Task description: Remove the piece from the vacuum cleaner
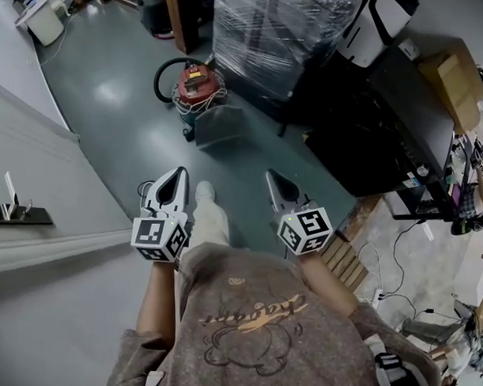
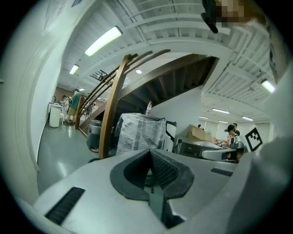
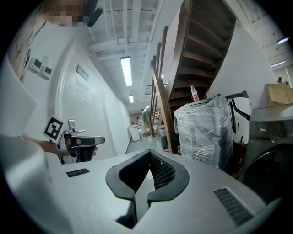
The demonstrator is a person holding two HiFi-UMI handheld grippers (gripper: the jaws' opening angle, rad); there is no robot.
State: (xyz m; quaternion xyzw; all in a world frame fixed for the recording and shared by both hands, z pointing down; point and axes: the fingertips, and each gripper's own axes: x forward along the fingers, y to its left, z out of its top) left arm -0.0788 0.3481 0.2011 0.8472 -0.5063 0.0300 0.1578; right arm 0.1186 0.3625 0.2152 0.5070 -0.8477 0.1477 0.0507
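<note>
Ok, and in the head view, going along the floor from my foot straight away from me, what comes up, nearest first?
shoe → grey wedge-shaped piece → red vacuum cleaner

The head view looks steeply down on the floor (image 1: 128, 129) before the plastic-wrapped stack (image 1: 283, 36); both gripper views face that stack nearly level, from well short of it.

Open floor (image 1: 125, 141) to vacuum (image 1: 196, 84), wrapped pallet (image 1: 287, 32) beside
</note>
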